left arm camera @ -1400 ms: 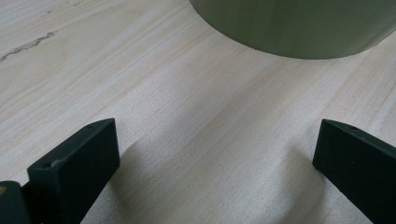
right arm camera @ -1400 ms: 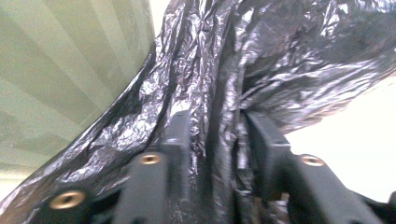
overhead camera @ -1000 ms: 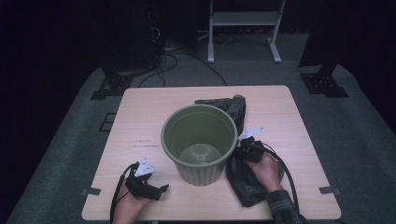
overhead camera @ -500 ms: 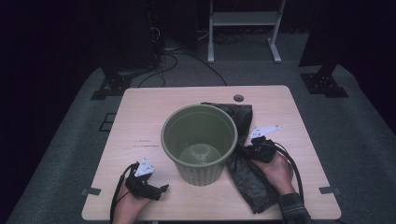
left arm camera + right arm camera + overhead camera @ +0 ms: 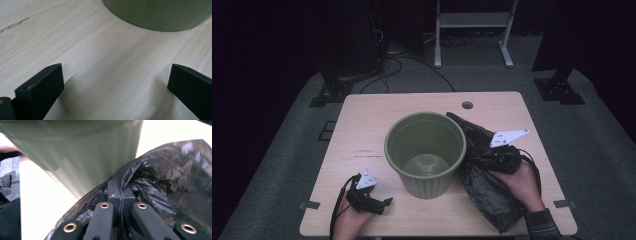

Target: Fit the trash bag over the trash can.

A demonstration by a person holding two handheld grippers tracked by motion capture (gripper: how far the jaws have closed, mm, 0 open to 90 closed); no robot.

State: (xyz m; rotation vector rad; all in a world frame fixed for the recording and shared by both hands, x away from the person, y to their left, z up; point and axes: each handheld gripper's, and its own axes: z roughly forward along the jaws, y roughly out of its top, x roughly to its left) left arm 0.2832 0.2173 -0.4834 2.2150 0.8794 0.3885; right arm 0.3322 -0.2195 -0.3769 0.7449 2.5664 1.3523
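Observation:
A ribbed olive-green waste bin (image 5: 426,152) stands upright and empty in the middle of the light wooden table (image 5: 377,110). To its right a black plastic bag (image 5: 484,192) hangs crumpled from my right gripper (image 5: 482,152), lifted off the table beside the bin's rim. In the right gripper view the jaws are pressed together on a fold of the bag (image 5: 170,177), close to the bin wall (image 5: 82,152). My left gripper (image 5: 384,202) rests on the table at the front left, jaws wide apart. Bare wood lies between its fingers (image 5: 40,86), the bin's base (image 5: 160,13) ahead.
The table has a round cable hole (image 5: 467,105) near its far edge. A white metal stand (image 5: 472,25) and dark equipment with cables (image 5: 382,45) sit on the grey floor behind. Tape marks (image 5: 309,205) stick to the table's front corners.
My right gripper has risen with the bag, pulling it up off the table and toward the bin's rim. The left gripper has stayed put.

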